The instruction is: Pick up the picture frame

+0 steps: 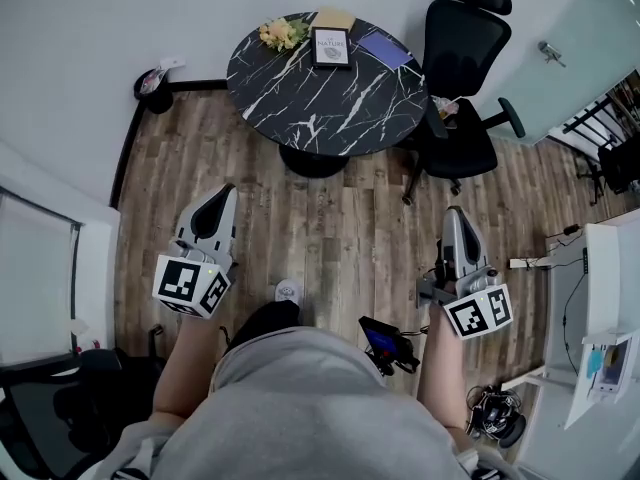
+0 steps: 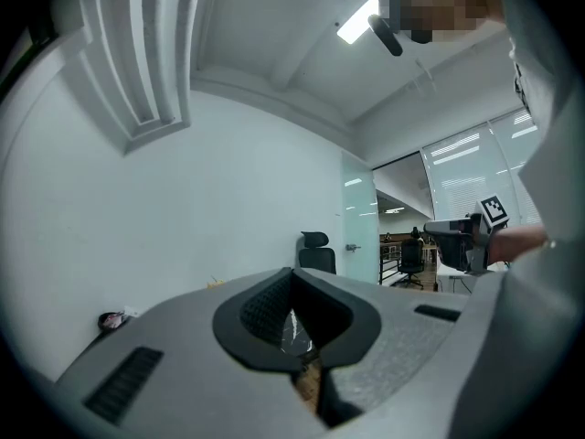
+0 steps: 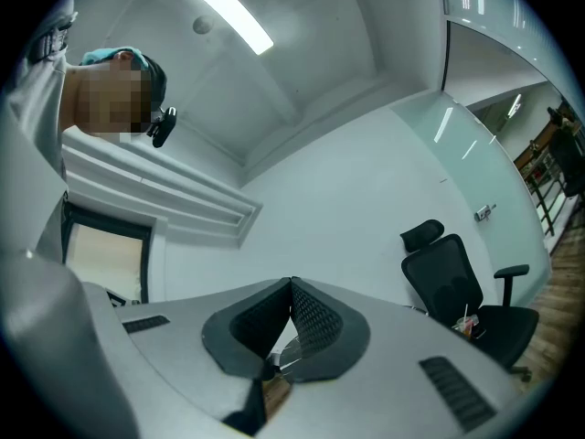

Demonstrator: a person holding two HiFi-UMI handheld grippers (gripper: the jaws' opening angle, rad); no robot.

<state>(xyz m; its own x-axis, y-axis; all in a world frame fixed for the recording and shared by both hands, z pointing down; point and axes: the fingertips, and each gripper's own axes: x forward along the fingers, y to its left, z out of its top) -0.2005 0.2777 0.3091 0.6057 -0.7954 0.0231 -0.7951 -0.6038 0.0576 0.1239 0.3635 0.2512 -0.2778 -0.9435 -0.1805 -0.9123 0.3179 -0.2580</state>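
picture frame [image 1: 331,47] reading "nature", on black marble table [image 1: 300,103]

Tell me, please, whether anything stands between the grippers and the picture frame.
Nothing visible does. Only wooden floor and the marble table's empty near side lie between the left gripper, the right gripper and the picture frame; flowers and a purple notebook flank it.

Bright, even indoor light; ceiling light strip [image 3: 224,12] blown white in gripper views. Faint soft shadows on wood floor [image 1: 340,228]. Heavy fisheye bending, black vignette at gripper-view corners. Head view sharp.
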